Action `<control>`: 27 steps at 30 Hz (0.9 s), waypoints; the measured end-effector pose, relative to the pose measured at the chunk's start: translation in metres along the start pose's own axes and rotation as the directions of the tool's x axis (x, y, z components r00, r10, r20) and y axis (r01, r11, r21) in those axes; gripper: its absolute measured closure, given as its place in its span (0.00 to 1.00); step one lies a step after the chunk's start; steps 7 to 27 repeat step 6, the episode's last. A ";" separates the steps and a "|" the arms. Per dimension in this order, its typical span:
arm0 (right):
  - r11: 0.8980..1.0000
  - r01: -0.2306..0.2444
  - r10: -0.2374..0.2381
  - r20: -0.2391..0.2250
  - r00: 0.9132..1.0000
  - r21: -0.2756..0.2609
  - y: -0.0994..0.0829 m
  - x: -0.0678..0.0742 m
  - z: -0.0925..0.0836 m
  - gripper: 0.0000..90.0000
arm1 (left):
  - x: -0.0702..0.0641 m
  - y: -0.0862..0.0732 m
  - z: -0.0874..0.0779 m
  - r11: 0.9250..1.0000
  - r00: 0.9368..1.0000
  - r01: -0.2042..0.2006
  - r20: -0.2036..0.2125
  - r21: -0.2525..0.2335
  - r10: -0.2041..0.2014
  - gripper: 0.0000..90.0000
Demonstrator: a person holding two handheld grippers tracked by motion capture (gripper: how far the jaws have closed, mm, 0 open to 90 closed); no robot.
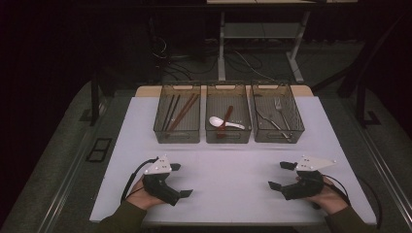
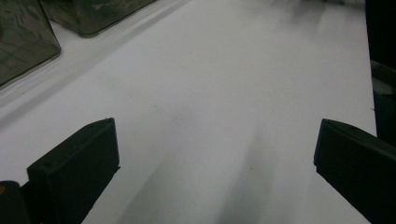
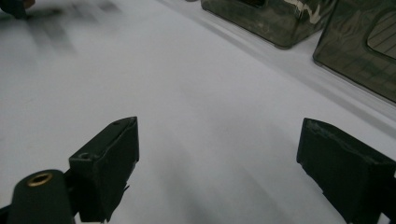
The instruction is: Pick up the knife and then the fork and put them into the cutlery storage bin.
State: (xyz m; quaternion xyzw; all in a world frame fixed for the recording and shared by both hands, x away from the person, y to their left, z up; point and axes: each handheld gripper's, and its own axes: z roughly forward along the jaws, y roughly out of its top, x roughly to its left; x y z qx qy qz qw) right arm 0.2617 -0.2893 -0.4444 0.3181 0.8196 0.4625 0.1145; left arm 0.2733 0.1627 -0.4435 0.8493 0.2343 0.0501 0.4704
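My left claw (image 1: pixel 180 180) sits low over the white table (image 1: pixel 233 174), jaws spread wide, nothing between them. My right claw (image 1: pixel 281 175) is the same: wide apart, gripping nothing, bare tabletop under the pads. Well ahead of both claws stand three smoked bins; the middle bin (image 1: pixel 228 136), with a white spoon (image 1: pixel 221 121), lies between them.

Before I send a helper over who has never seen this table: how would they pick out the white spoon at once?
On the white table, three dark see-through bins stand in a row along the far edge. Go to the middle bin. The white spoon lies on its floor beside a reddish-brown utensil, and it is the one white piece among the cutlery in the bins.
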 end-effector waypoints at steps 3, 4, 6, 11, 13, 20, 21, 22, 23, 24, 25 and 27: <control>1.000 0.003 -0.003 0.005 1.000 0.011 -0.003 0.000 -0.002 0.14 | 0.000 0.000 0.000 1.000 1.000 0.000 0.000 0.000 0.000 0.00; 1.000 0.005 -0.005 0.005 1.000 0.015 -0.004 0.000 -0.002 0.14 | 0.000 0.000 0.000 1.000 1.000 0.000 0.000 0.001 0.000 0.00; 1.000 0.007 -0.008 0.005 1.000 0.018 -0.006 0.000 -0.003 0.14 | 0.000 0.000 0.000 1.000 1.000 0.002 0.001 0.002 -0.002 0.00; 1.000 0.007 -0.008 0.005 1.000 0.018 -0.006 0.000 -0.003 0.14 | 0.000 0.000 0.000 1.000 1.000 0.002 0.001 0.002 -0.002 0.00; 1.000 0.007 -0.008 0.005 1.000 0.018 -0.006 0.000 -0.003 0.14 | 0.000 0.000 0.000 1.000 1.000 0.002 0.001 0.002 -0.002 0.00; 1.000 0.007 -0.008 0.005 1.000 0.018 -0.006 0.000 -0.003 0.14 | 0.000 0.000 0.000 1.000 1.000 0.002 0.001 0.002 -0.002 0.00; 1.000 0.007 -0.008 0.005 1.000 0.018 -0.006 0.000 -0.003 0.14 | 0.000 0.000 0.000 1.000 1.000 0.002 0.001 0.002 -0.002 0.00; 1.000 0.007 -0.008 0.005 1.000 0.018 -0.006 0.000 -0.003 0.14 | 0.000 0.000 0.000 1.000 1.000 0.002 0.001 0.002 -0.002 0.00; 1.000 0.007 -0.008 0.005 1.000 0.018 -0.006 0.000 -0.003 0.14 | 0.000 0.000 0.000 1.000 1.000 0.002 0.001 0.002 -0.002 0.00; 1.000 0.007 -0.008 0.005 1.000 0.018 -0.006 0.000 -0.003 0.14 | 0.000 0.000 0.000 1.000 1.000 0.002 0.001 0.002 -0.002 0.00; 1.000 0.007 -0.008 0.005 1.000 0.018 -0.006 0.000 -0.003 0.14 | 0.000 0.000 0.000 1.000 1.000 0.002 0.001 0.002 -0.002 0.00; 1.000 0.007 -0.008 0.005 1.000 0.018 -0.006 0.000 -0.003 0.14 | 0.000 0.000 0.000 1.000 1.000 0.002 0.001 0.002 -0.002 0.00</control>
